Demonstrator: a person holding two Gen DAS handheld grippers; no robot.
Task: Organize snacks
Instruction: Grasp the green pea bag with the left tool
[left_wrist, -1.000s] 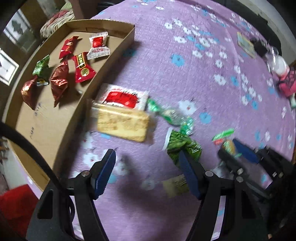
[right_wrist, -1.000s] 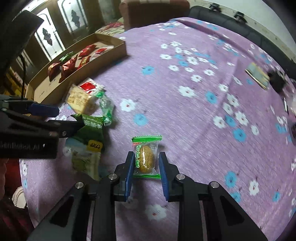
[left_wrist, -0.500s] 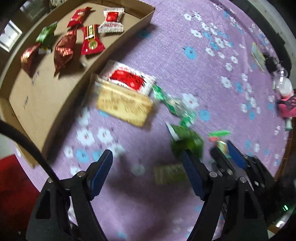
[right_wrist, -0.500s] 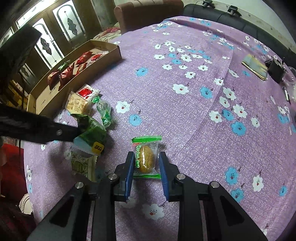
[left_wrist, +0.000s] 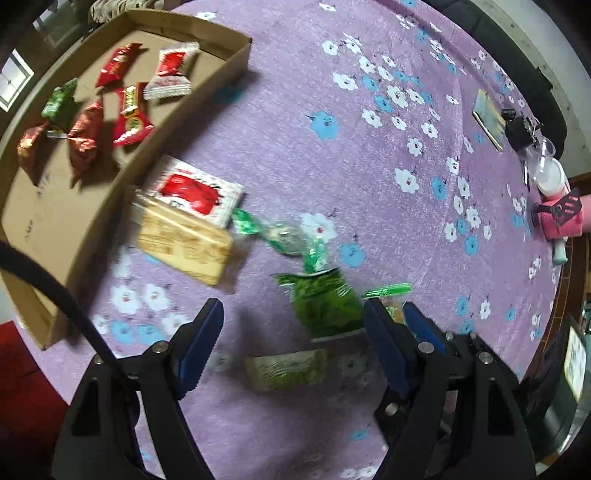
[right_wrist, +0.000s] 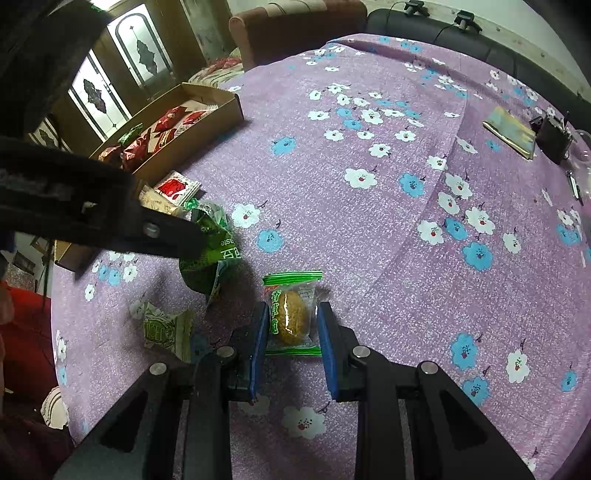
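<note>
Purple tablecloth (right_wrist: 369, 229); only right view shows right claw (right_wrist: 291, 325) pinching cake packet (right_wrist: 293, 314).

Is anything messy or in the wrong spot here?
Yes. Several snacks lie loose on the purple flowered tablecloth outside the brown cardboard tray: a white-and-red packet, a tan biscuit pack and a crumpled green bag.

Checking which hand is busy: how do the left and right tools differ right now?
The left tool stands wide open with nothing between its fingers; the right tool is shut on a green-edged snack packet. The left hovers over the loose green bag; the right sits low at the purple cloth. Both have blue pads on black fingers.
</note>
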